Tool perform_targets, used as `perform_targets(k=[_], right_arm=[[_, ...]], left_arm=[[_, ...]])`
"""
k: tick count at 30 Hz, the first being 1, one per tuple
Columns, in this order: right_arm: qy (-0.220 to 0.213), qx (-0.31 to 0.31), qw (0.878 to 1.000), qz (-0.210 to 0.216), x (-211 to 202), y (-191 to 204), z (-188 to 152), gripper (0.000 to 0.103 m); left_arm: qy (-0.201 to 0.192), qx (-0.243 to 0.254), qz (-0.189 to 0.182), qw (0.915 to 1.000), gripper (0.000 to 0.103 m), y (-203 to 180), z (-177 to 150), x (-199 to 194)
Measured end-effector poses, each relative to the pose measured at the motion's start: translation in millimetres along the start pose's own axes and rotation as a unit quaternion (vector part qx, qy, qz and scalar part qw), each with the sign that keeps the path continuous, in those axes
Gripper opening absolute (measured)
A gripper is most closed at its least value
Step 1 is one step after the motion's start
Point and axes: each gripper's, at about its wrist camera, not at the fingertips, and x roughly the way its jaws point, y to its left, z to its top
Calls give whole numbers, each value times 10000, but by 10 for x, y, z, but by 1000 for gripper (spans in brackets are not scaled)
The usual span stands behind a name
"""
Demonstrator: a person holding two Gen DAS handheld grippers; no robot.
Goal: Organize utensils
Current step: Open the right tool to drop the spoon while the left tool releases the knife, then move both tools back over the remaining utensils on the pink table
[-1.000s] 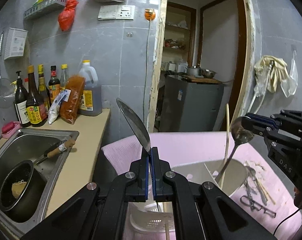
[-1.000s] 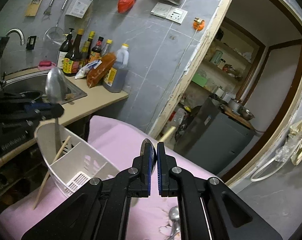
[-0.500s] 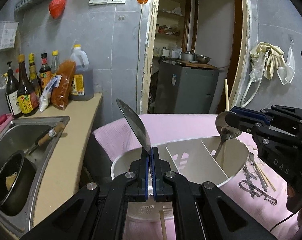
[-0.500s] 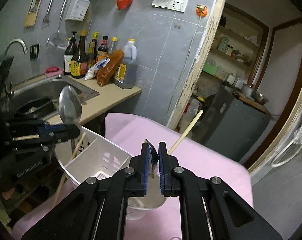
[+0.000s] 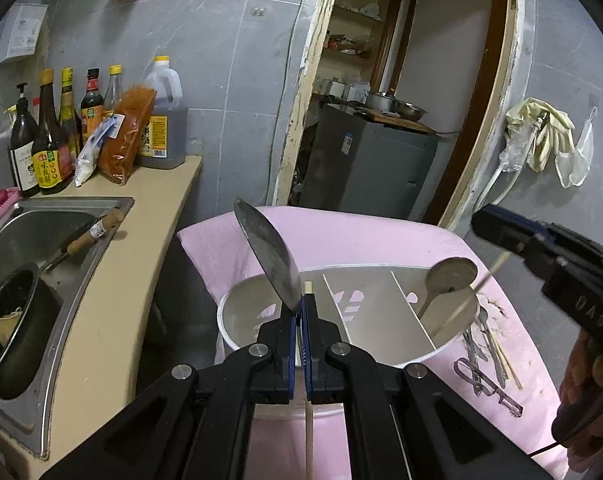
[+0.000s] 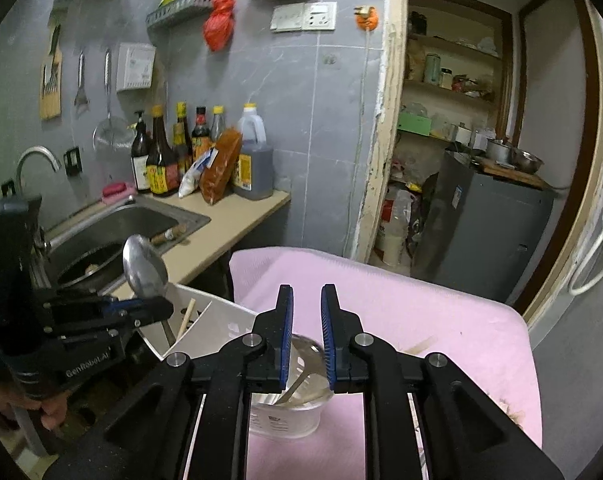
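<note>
- My left claw (image 5: 302,312) is clamped tight on the neck of a metal spoon (image 5: 267,254), bowl end up, right over the left compartment of the white caddy (image 5: 381,354). This spoon is not yet put away.
- A chopstick (image 5: 309,416) stands just by the same claw, its tip at the pads. The view is too cramped for me to tell whether I am pinching it along with the spoon or whether it only leans there.
- My right claw (image 6: 306,320) is opening, and its pads press on nothing. Below the gap, a second spoon (image 5: 447,282) lies in the right compartment, bowl leaning on the rim, so that one looks delivered.
- A thin stick crosses the right compartment in the left wrist view. It is blurred, possibly a chopstick settling in, and I would not swear to it.
- The caddy sits on the pink surface (image 5: 365,236), divided into three sections. The middle one looks empty from here.
- Still left on the surface beside the caddy: a small heap of loose utensils (image 5: 487,360), metal pieces and chopsticks, none of it sorted.
- My judgement: partly done. One spoon is in, one is in hand above its slot, and the pile is still to be cleared.
</note>
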Motion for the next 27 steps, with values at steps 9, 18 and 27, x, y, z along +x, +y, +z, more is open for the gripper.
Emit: perform_targets(k=[9, 18, 27], right_arm=[[-266, 397, 9988, -106, -267, -265, 16, 29], [-429, 675, 9966, -186, -487, -548, -39, 31], [-859, 1146, 9890, -376, -795, -923, -143, 55]], left_arm=[[39, -125, 349, 9993, 17, -90, 16, -92], [-275, -228, 712, 9968, 60, -217, 49, -266], [-694, -65, 1033, 9922, 85, -565, 115, -495]])
